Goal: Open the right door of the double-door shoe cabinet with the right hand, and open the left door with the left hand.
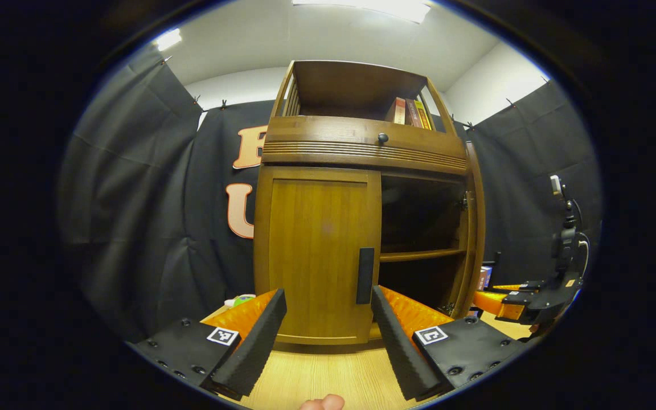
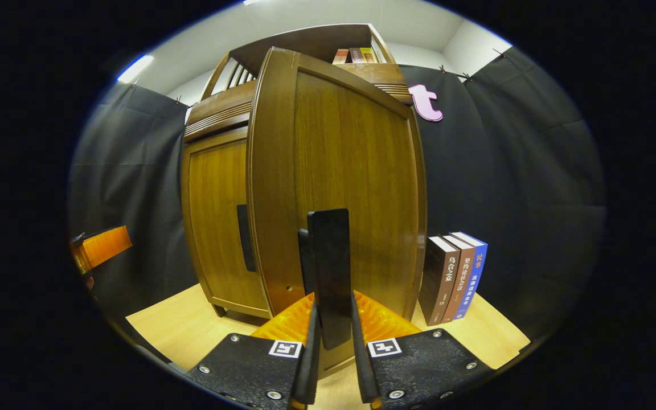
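Left gripper view: booth cloth at far left, then the shoe cabinet [image 1: 362, 199] standing on a pale wooden desk [image 1: 328, 376]. Left door [image 1: 316, 250] is flat against the frame, closed, with its dark vertical handle [image 1: 365, 275] at its right edge. Left tongs [image 1: 328, 336] gape wide, nothing between the fingers, held low in front of that door; the handle sits above the gap, nearer the right-hand finger, not touched. A fingertip of the holding hand [image 1: 321, 403] pokes in at the bottom edge. Right of the closed door the cabinet interior is dark and exposed, 1 shelf board [image 1: 422, 254] crossing it. Above, a drawer front carries a small round knob [image 1: 382, 138], and books [image 1: 412, 113] stand in the open top compartment. Right door [image 1: 476, 228] is swung out, seen edge-on. Farther right, low, the other gripper [image 1: 519, 299] is near that door's bottom.

Right gripper view: the other gripper [image 2: 100, 246] shows at far left, apart from the cabinet. Closed left door [image 2: 217, 222] next, then the opened right door [image 2: 339, 182] swung toward the camera. Right tongs [image 2: 332, 341] are clamped on that door's handle [image 2: 331, 273], both fingers pressing its sides. At right, 3 books [image 2: 454, 276] stand upright on the desk [image 2: 493, 336], just beside the open door.
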`<state>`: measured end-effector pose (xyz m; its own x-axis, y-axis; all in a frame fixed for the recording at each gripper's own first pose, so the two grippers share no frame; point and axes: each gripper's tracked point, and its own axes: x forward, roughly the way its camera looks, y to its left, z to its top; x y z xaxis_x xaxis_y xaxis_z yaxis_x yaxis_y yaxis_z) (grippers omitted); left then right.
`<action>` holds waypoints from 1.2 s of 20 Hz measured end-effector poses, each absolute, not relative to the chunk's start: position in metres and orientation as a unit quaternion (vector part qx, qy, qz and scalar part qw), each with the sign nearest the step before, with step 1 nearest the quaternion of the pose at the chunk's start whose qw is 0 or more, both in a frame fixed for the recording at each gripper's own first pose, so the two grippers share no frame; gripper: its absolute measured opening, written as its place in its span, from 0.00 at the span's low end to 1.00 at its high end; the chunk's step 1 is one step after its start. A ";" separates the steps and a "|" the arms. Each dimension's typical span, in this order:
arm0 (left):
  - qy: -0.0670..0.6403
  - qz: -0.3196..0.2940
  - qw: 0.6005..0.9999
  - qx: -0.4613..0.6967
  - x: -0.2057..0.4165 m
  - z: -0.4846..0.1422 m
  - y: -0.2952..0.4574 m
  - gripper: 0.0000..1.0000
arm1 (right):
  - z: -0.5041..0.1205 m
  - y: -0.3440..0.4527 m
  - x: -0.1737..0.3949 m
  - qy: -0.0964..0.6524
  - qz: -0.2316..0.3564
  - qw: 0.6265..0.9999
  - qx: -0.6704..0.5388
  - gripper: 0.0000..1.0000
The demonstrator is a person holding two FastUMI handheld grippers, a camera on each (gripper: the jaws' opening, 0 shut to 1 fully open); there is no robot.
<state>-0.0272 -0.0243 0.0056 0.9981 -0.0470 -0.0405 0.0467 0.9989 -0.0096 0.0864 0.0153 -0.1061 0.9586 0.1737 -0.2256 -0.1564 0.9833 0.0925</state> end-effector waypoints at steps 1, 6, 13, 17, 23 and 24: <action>0.020 -0.024 1.000 -0.003 -0.026 0.006 -0.028 0.96 | -0.112 0.009 0.082 0.125 0.081 0.988 0.036 0.28; 0.023 -0.025 0.999 0.004 -0.022 -0.001 -0.047 0.94 | -0.111 -0.020 0.067 0.115 0.077 0.988 0.063 0.25; 0.025 -0.027 0.999 0.001 -0.018 -0.006 -0.072 0.94 | -0.107 -0.070 0.057 0.115 0.053 0.991 0.035 0.18; 0.024 -0.030 0.999 -0.005 -0.014 -0.012 -0.083 0.94 | -0.108 -0.109 0.061 0.104 0.036 0.994 0.004 0.14; 0.026 -0.037 0.999 -0.017 -0.011 -0.017 -0.091 0.95 | -0.106 -0.154 0.063 0.089 0.076 0.993 0.011 0.11; 0.025 -0.034 0.999 -0.019 -0.010 -0.018 -0.089 0.95 | -0.107 -0.160 0.063 0.088 0.082 0.993 0.015 0.10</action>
